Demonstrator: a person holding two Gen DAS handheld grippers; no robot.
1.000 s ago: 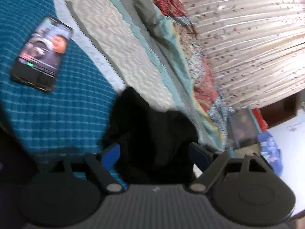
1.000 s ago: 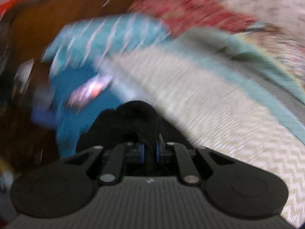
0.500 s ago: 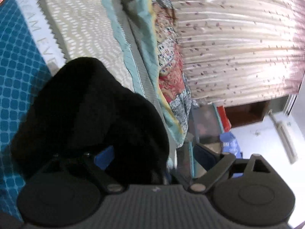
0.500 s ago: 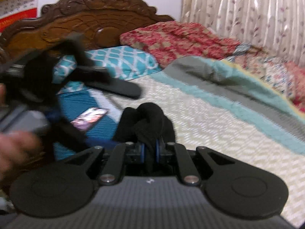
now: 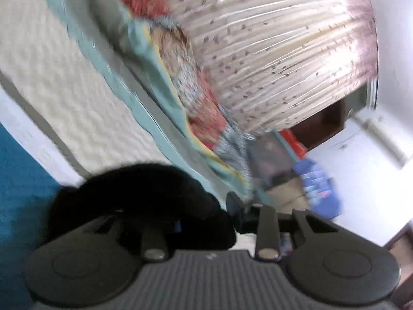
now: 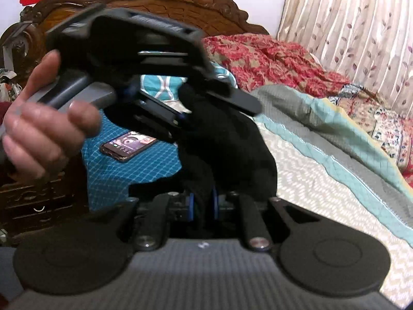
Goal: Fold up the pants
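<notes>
The black pants (image 6: 227, 152) hang bunched in the air above the bed, held between both grippers. My right gripper (image 6: 202, 204) is shut on a fold of the cloth, blue pads pinching it. My left gripper (image 6: 185, 108) shows in the right wrist view, held by a hand (image 6: 44, 126) at the upper left, its fingers closed on the top of the pants. In the left wrist view the pants (image 5: 144, 201) cover the left finger; the left gripper (image 5: 206, 222) has narrowed on the cloth.
A phone (image 6: 129, 146) lies on the blue checked sheet (image 6: 134, 170). A cream zigzag bedspread (image 6: 322, 196) and teal-edged quilt (image 6: 335, 134) cover the bed. A carved wooden headboard (image 6: 180, 0) stands behind. Curtains (image 5: 271, 51) hang on the right.
My left gripper has closed on the pants and risen with them; it was open around the cloth a second ago. My right gripper stayed shut on the pants and lifted them.
</notes>
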